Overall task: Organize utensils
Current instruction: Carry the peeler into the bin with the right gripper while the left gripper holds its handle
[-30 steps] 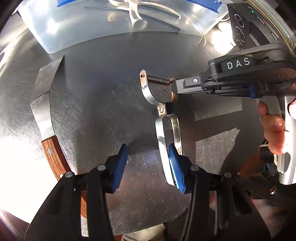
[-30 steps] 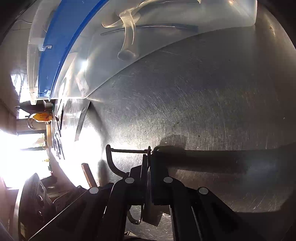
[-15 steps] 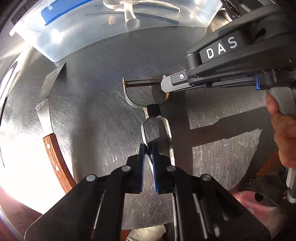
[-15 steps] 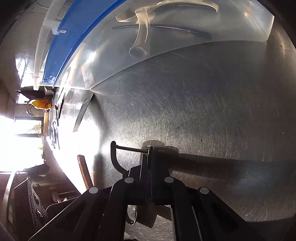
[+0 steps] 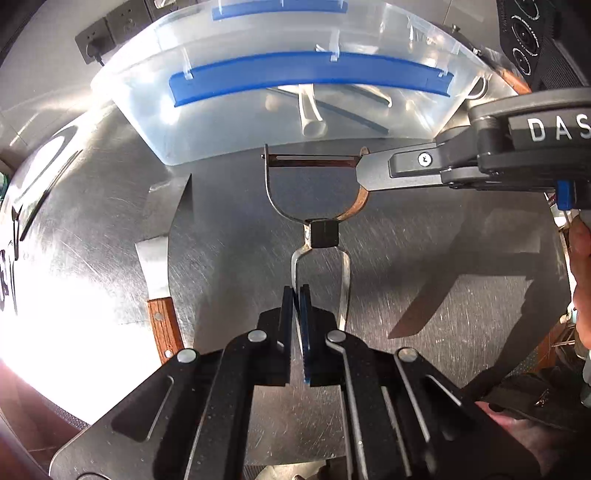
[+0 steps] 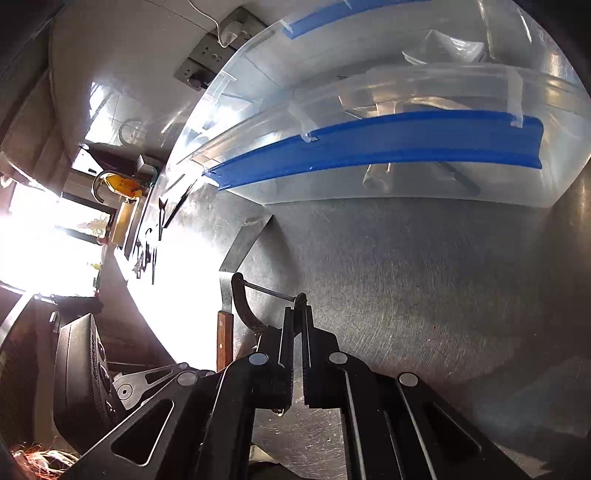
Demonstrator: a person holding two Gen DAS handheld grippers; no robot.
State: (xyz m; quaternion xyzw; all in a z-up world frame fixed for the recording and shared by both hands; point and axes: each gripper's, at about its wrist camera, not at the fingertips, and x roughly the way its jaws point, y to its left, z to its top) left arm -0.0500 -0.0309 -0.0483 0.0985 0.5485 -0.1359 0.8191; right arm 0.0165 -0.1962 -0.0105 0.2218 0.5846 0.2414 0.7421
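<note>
- Together, both grippers held one metal peeler (image 5: 320, 236) above the steel counter (image 5: 424, 258).
- Left gripper (image 5: 296, 295) jaws were clamped on its wire handle.
- Right gripper (image 5: 364, 168) jaws were pinched on its head, near the clear bin (image 5: 147, 122).

Seen from the left wrist, the peeler (image 5: 306, 206) sits at the centre above the metal table (image 5: 424, 258). The left gripper (image 5: 295, 299) holds its handle loop at 6 o'clock, and the right gripper (image 5: 364, 168) reaches in from 3 o'clock onto one end of the head. The storage bin (image 5: 229, 129) stands behind, at 12 o'clock, with utensils (image 5: 314, 118) lying inside. A knife (image 5: 159, 251) lies on the table at 9 o'clock, its blade toward the bin. Wall sockets (image 5: 110, 29) sit at 11 o'clock.
</note>
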